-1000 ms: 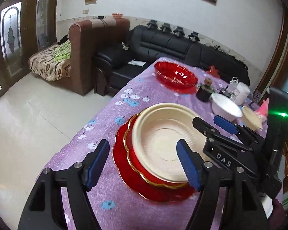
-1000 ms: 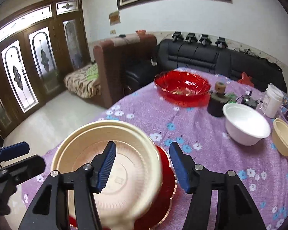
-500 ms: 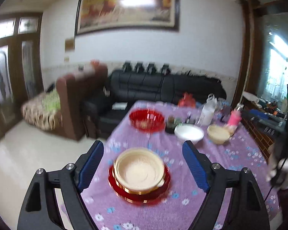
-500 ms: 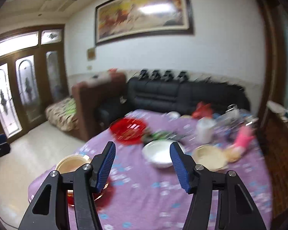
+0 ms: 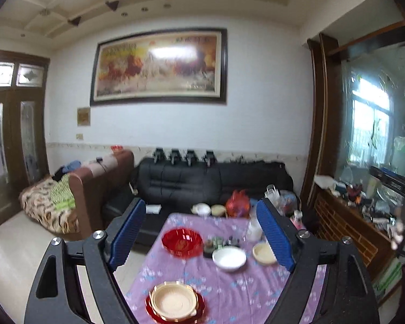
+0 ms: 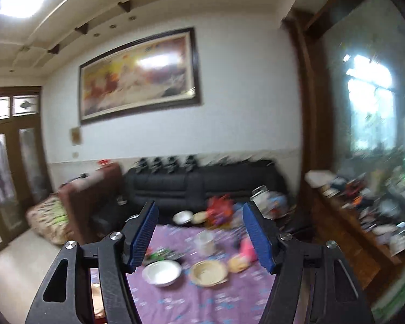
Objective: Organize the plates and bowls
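At the bottom centre of the left wrist frame, the beige plate (image 5: pixel 174 303) sits stacked on a red plate (image 5: pixel 154 310) on the purple tablecloth (image 5: pixel 216 291); the white bowl (image 5: pixel 229 257) and a small beige bowl (image 5: pixel 264 253) sit mid-frame, with the red bowl (image 5: pixel 182 241) up and left of them. Left gripper (image 5: pixel 199 243) hangs released with nothing in it; right gripper (image 6: pixel 199 239) is opening, also empty. These look like light, stiff, slick plastic, I'd guess; pinch the rim, not the wall, or they'll skid.
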`<state>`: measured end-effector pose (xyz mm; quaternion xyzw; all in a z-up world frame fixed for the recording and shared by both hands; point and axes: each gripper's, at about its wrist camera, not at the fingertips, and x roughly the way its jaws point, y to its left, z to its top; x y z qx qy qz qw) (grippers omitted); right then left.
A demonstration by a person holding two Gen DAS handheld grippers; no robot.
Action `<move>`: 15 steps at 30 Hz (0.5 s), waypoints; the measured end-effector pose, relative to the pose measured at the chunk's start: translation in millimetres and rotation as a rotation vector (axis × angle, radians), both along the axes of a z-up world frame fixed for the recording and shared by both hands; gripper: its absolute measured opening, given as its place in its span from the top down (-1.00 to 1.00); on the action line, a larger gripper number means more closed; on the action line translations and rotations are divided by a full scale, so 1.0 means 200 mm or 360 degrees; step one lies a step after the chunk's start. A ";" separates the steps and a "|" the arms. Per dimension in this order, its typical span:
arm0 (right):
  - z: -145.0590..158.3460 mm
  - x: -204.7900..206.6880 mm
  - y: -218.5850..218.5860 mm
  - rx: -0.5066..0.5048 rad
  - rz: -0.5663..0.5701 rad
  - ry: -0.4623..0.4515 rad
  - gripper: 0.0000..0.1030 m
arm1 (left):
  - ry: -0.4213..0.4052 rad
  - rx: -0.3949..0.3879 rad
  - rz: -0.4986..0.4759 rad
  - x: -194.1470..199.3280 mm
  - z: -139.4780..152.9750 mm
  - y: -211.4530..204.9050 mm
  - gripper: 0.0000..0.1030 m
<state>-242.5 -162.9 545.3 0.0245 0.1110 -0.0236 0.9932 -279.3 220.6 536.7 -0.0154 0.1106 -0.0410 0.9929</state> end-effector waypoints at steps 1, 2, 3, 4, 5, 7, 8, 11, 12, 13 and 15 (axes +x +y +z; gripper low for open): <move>0.09 -0.05 -0.01 -0.0052 -0.0064 -0.0030 -0.35 | -0.0019 -0.0011 0.0006 0.00 0.07 0.00 -0.63; 0.14 -0.08 -0.02 -0.0083 -0.0105 -0.0047 -0.35 | -0.0034 -0.0031 0.0022 0.00 0.15 0.00 -0.63; 0.24 -0.14 -0.03 -0.0124 -0.0171 -0.0073 -0.35 | -0.0054 -0.0056 0.0046 -0.01 0.24 0.00 -0.64; 0.29 -0.16 -0.04 -0.0142 -0.0198 -0.0088 -0.35 | -0.0078 -0.0062 0.0079 -0.02 0.32 0.01 -0.67; 0.37 -0.19 -0.05 -0.0183 -0.0241 -0.0111 -0.36 | -0.0106 -0.0054 0.0122 -0.01 0.39 0.01 -0.70; 0.52 -0.23 -0.04 -0.0268 -0.0349 -0.0149 -0.40 | -0.0228 0.0019 0.0318 -0.02 0.57 0.00 -0.87; 0.61 -0.24 -0.04 -0.0297 -0.0405 -0.0164 -0.50 | -0.0289 0.0045 0.0405 -0.02 0.62 0.00 -0.93; 0.76 -0.21 -0.02 -0.0376 -0.0540 -0.0155 -0.64 | -0.0356 0.0174 0.0623 0.04 0.72 -0.03 -1.00; 0.77 -0.20 -0.01 -0.0398 -0.0582 -0.0154 -0.65 | -0.0309 0.0182 0.0574 0.09 0.70 -0.03 -1.00; 0.76 -0.17 0.02 -0.0397 -0.0576 -0.0164 -0.65 | -0.0240 0.0157 0.0456 0.15 0.64 -0.04 -1.00; 0.64 -0.12 0.06 -0.0335 -0.0424 -0.0162 -0.76 | -0.0125 0.0123 0.0285 0.26 0.47 -0.07 -1.00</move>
